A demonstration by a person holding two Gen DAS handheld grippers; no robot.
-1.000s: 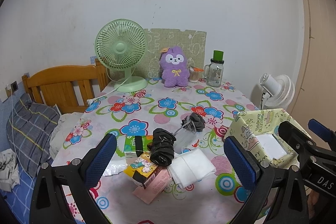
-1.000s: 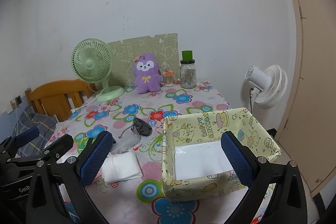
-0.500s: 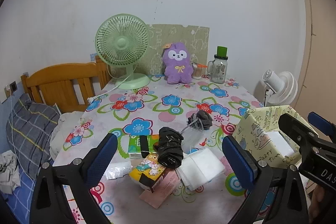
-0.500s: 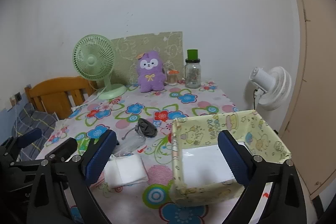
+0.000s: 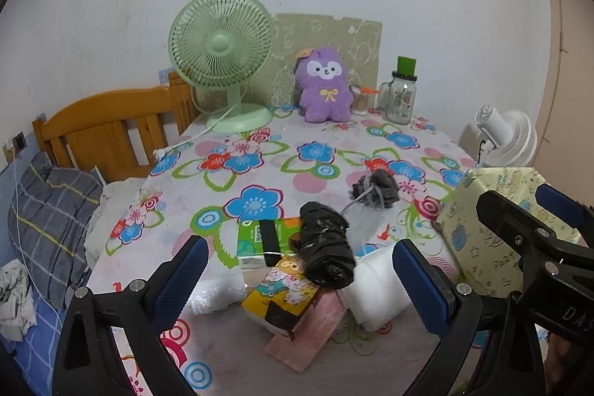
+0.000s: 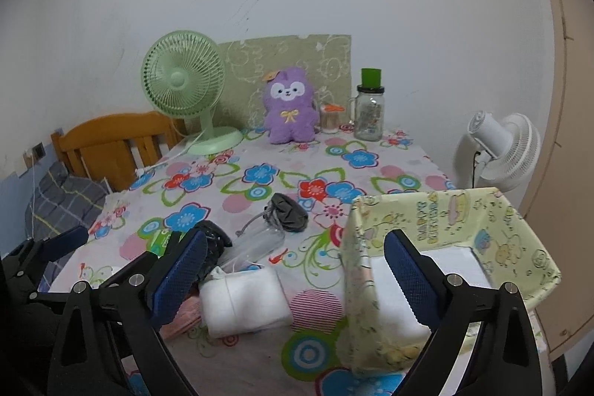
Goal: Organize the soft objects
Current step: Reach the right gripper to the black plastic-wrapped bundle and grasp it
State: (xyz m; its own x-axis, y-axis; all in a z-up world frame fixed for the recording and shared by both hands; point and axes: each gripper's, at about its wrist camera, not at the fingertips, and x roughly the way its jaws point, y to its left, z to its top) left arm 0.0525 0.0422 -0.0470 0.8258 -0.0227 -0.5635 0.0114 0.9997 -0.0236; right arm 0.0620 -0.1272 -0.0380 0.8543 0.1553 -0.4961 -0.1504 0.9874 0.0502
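Surface: table under a white cloth printed with blue and red flowers [image 5: 260, 173].
Left gripper [image 5: 297, 270]: black frame, blue pads, jaws wide apart, nothing between them; it hangs above the near clutter.
Right gripper [image 6: 295, 270]: same build, jaws spread wide and empty; its right finger [image 6: 408, 281] stands in front of the box opening.
Container: pale yellow cartoon-printed cardboard box [image 6: 445, 210], open top, white floor, at 3 o'clock on the table.
Soft item 1: folded white cloth pad [image 6: 245, 299], lying flat at 6 o'clock, just left of the box.
Soft item 2: crumpled black plastic bundle [image 5: 326, 251], resting on the green carton [image 5: 256, 236] at centre front.
Soft item 3: dark grey drawstring pouch [image 6: 287, 212], near table centre, touching a clear plastic wrapper [image 6: 260, 244].
Soft item 4: purple plush toy with a yellow bow [image 5: 325, 88], upright at 12 o'clock against the wall.
Other packets: yellow cartoon packet [image 5: 282, 292] and pink flat sachet [image 5: 312, 329], overlapping at 6 o'clock.
Background: green desk fan [image 5: 222, 62] at 11 o'clock; glass jar with green lid [image 5: 402, 91] at 1 o'clock; white floor fan [image 6: 501, 151] off the table, right.
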